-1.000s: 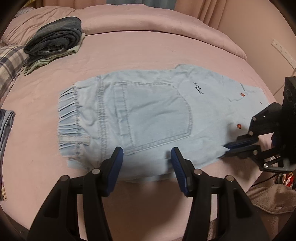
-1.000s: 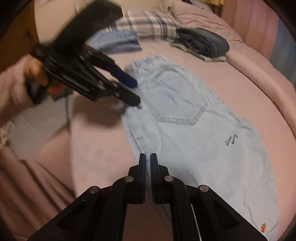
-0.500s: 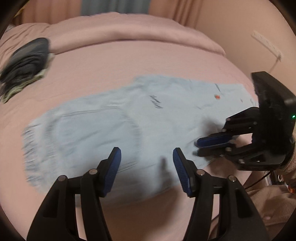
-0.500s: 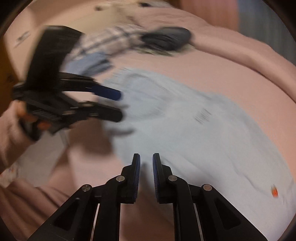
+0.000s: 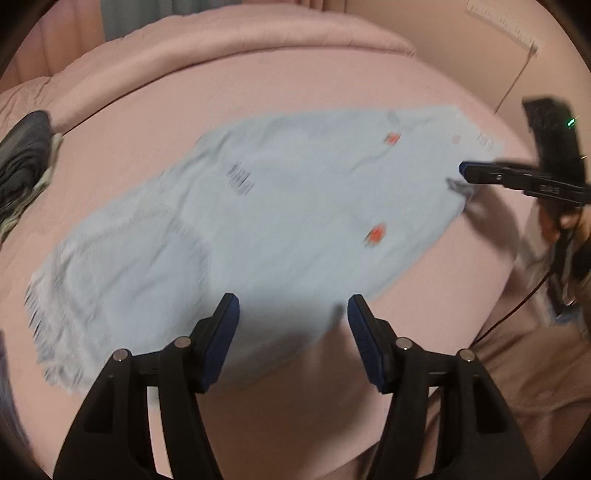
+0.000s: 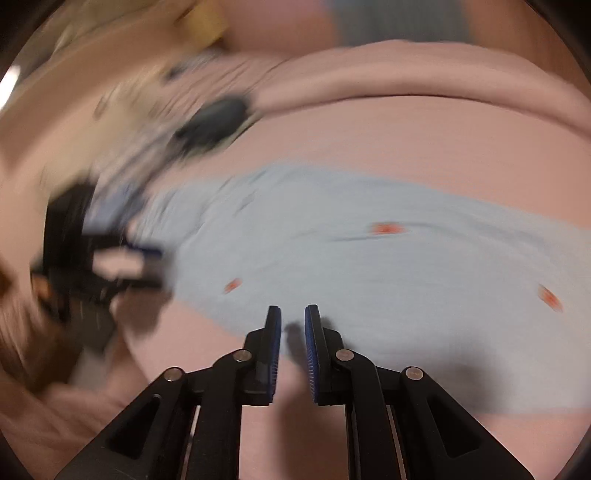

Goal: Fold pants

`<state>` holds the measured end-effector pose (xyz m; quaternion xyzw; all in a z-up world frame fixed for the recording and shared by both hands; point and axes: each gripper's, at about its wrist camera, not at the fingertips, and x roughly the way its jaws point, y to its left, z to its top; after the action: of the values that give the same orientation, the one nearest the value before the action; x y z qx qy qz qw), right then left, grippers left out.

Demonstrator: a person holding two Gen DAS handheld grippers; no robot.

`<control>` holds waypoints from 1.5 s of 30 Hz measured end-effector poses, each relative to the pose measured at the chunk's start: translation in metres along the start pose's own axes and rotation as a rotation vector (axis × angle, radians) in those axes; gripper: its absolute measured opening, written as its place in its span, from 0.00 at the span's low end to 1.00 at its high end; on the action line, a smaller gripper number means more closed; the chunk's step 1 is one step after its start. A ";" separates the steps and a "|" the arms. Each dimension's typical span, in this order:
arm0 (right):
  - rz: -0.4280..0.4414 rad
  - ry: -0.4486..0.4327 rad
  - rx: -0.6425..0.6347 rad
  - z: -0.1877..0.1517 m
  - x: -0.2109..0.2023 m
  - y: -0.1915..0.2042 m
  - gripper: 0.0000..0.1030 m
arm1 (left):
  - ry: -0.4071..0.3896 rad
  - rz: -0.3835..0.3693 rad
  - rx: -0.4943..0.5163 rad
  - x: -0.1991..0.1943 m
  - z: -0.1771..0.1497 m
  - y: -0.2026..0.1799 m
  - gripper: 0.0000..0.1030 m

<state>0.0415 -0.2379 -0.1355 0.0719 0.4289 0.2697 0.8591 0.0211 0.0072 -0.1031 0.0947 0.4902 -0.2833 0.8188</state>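
Note:
Light blue denim pants (image 5: 280, 229) with small orange marks lie flat on the pink bed (image 5: 258, 92); the waistband is at the left, the leg ends at the right. My left gripper (image 5: 291, 314) hovers over the near edge of the legs. Its jaws are opening and nothing is between them. My right gripper (image 6: 292, 321) stands over the near edge by the leg ends (image 6: 369, 266), its pads a narrow gap apart and empty. In the left wrist view the right gripper (image 5: 461, 176) is at the hem corner. The left gripper (image 6: 155, 267) shows blurred at the left in the right wrist view.
A dark folded pile of clothes (image 5: 22, 166) lies at the far left of the bed, also seen as a dark blur (image 6: 214, 118). A rolled pink duvet (image 5: 240, 48) runs along the back. The bed's edge drops off at the right, near a wall socket strip (image 5: 502, 33).
Both grippers have moved along the pants from the waistband end toward the leg ends. The left jaws have widened, and the right jaws have parted a little.

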 end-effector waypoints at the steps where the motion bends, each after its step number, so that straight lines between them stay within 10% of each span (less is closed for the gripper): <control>1: -0.013 -0.051 0.098 -0.003 -0.015 -0.021 0.14 | -0.010 -0.017 -0.001 0.002 0.006 -0.005 0.62; 5: -0.100 -0.191 0.379 -0.027 -0.062 -0.081 0.36 | -0.045 -0.114 0.010 0.026 0.044 -0.039 0.64; 14: -0.168 -0.387 0.792 -0.109 -0.128 -0.158 0.37 | -0.018 -0.330 0.014 0.087 0.113 -0.122 0.64; 21: -0.141 -0.469 0.925 -0.099 -0.111 -0.192 0.37 | 0.048 -0.406 -0.087 0.126 0.139 -0.147 0.65; 25: -0.157 -0.500 0.919 -0.083 -0.109 -0.201 0.14 | 0.067 -0.401 -0.101 0.133 0.134 -0.146 0.65; 34: -0.227 -0.435 0.870 -0.092 -0.108 -0.208 0.09 | 0.087 -0.454 -0.133 0.131 0.146 -0.160 0.66; 45: -0.232 -0.409 0.804 -0.084 -0.116 -0.187 0.34 | 0.095 -0.367 -0.159 0.164 0.172 -0.193 0.66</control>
<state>-0.0046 -0.4655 -0.1731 0.4023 0.3266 -0.0356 0.8545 0.1010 -0.2870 -0.1336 -0.0477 0.5584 -0.3833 0.7342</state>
